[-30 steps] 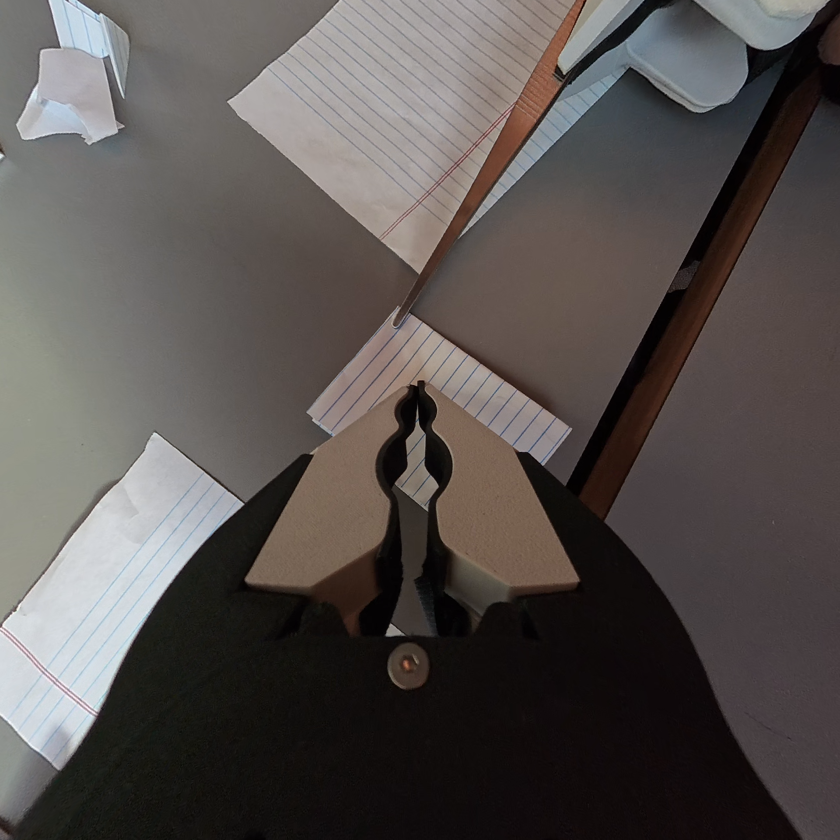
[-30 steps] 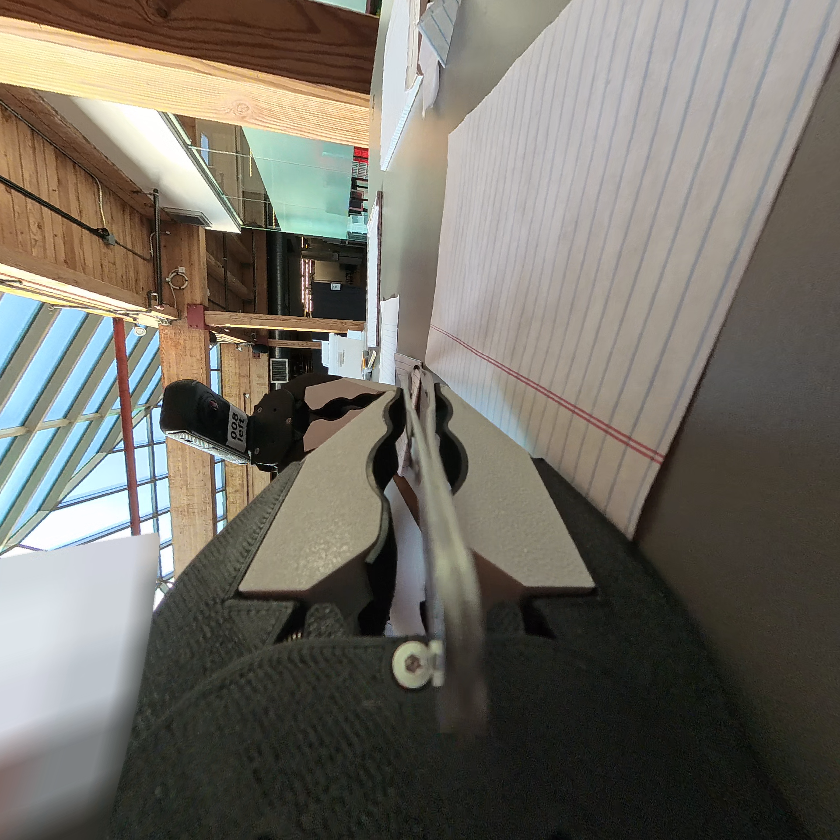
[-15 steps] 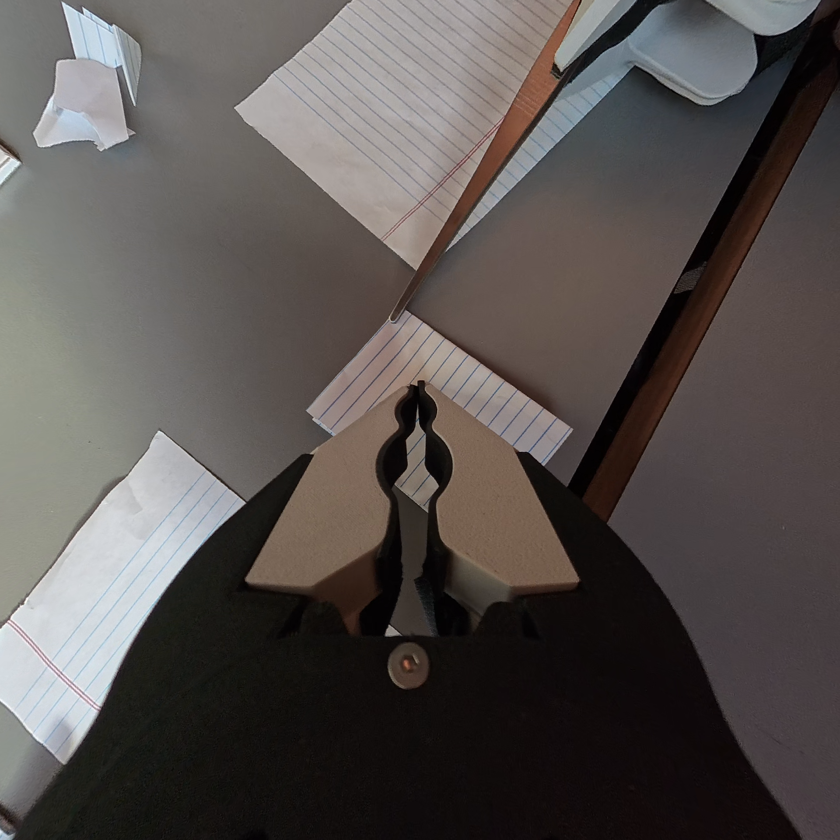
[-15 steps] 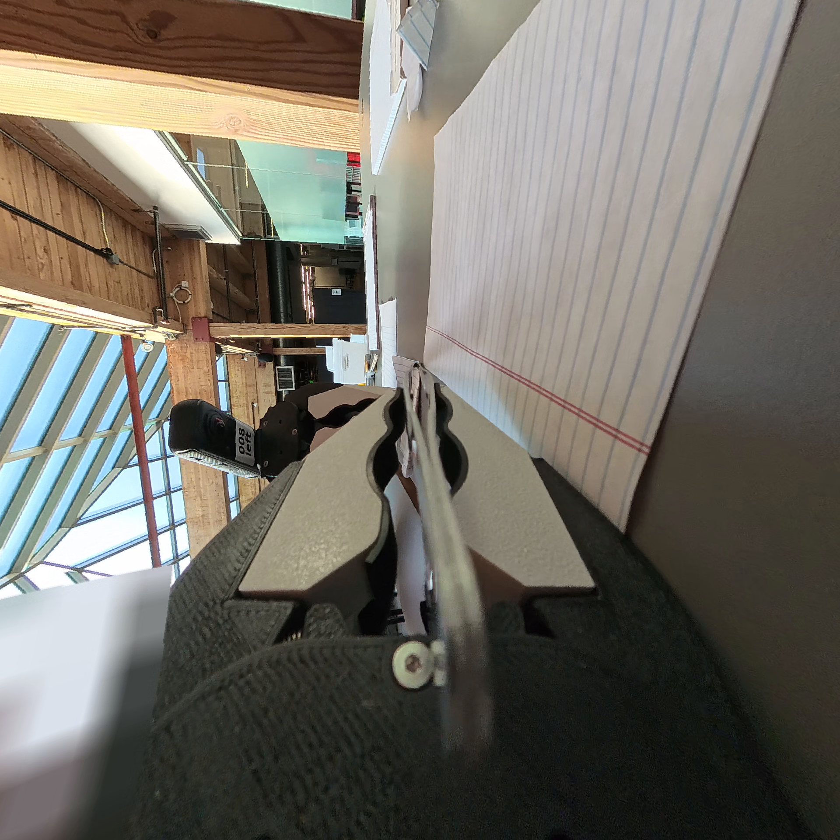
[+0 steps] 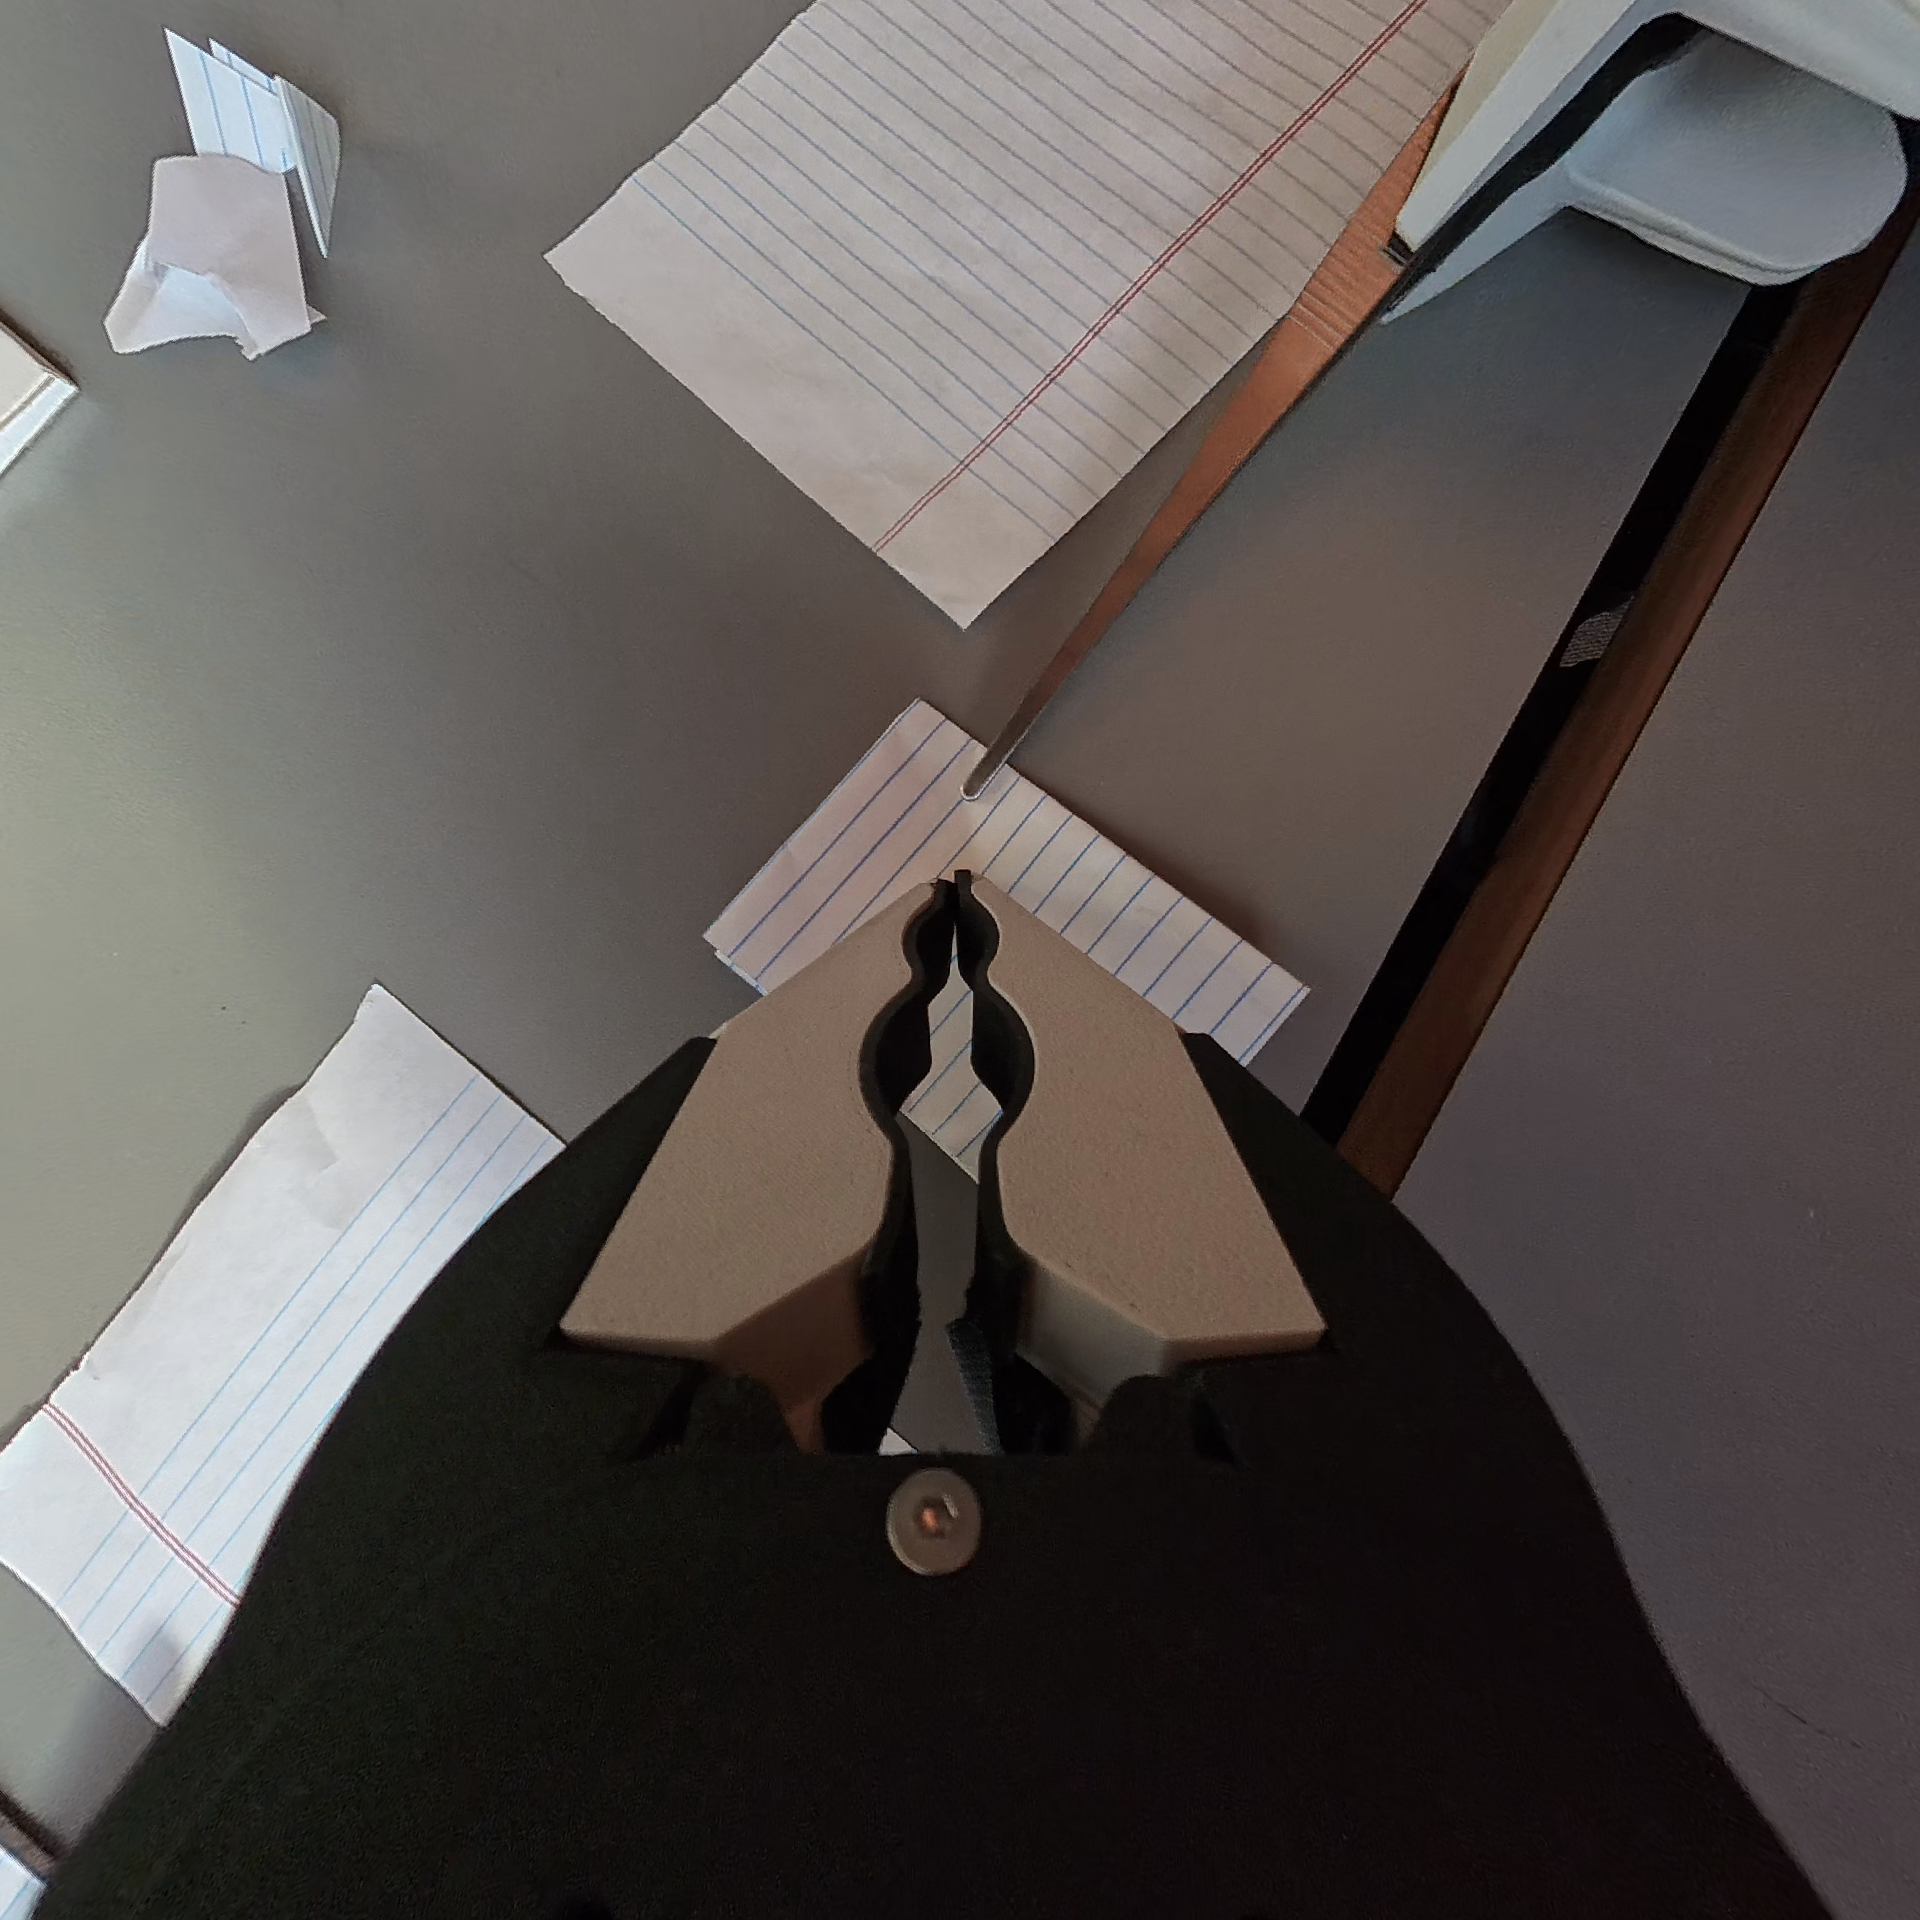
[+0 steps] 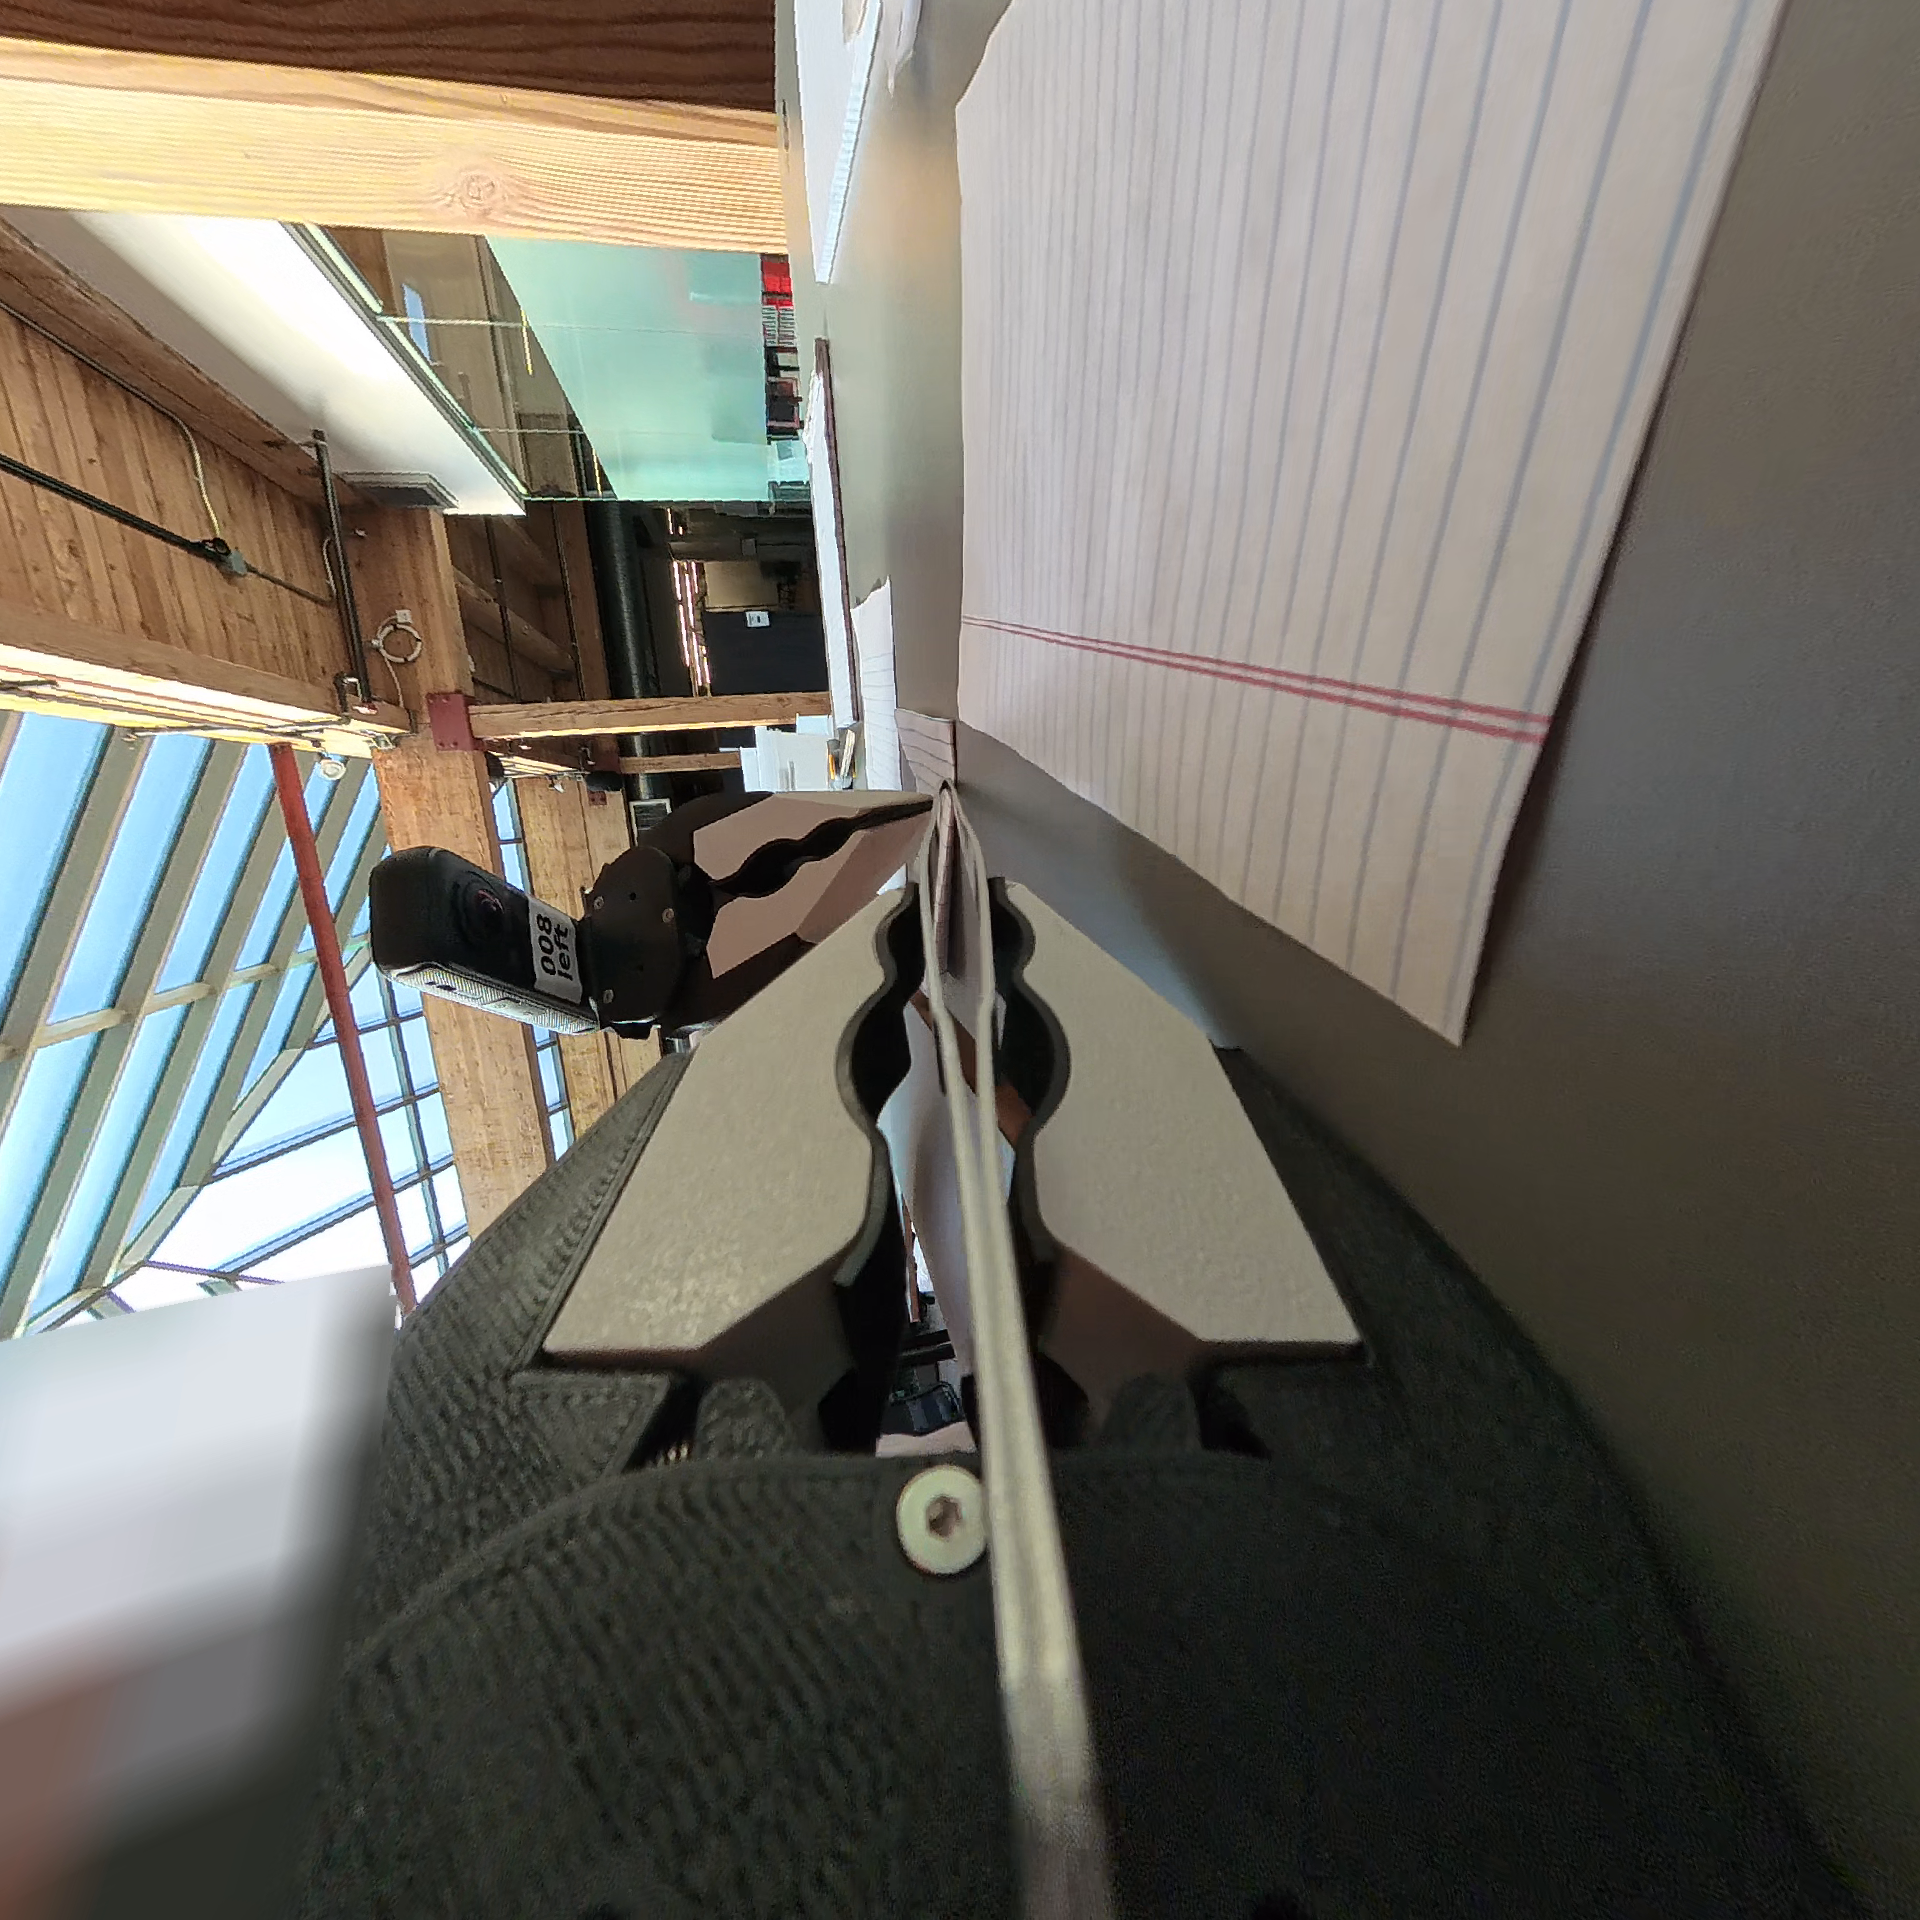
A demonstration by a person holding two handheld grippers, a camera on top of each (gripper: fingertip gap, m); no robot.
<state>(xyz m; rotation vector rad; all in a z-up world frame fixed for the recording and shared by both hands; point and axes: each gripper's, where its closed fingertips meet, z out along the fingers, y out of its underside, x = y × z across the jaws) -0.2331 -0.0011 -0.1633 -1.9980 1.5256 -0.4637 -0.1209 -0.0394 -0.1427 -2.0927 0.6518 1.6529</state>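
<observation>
Left wrist view: tweezers point(image 5: 1081, 634) partly cut off

Grey tabletop point(image 5: 343, 644). Large sheet point(image 5: 997, 270): white, ruled in blue, one red margin line. Folded sheet point(image 5: 1081, 904), just below the large sheet: white, blue-ruled. Torn sheet point(image 5: 249, 1340), lower left of it: white, blue-ruled, red margin. Crumpled scrap point(image 5: 213, 265), left: plain white. Tweezers point(image 6: 987, 1226): silver metal. Left gripper point(image 5: 956, 888): tan fingers, black body.

A white sticker point(image 6: 551, 951) with dark printed characters sits on the black camera point(image 6: 468, 940), left of centre; nothing else is legible.
</observation>
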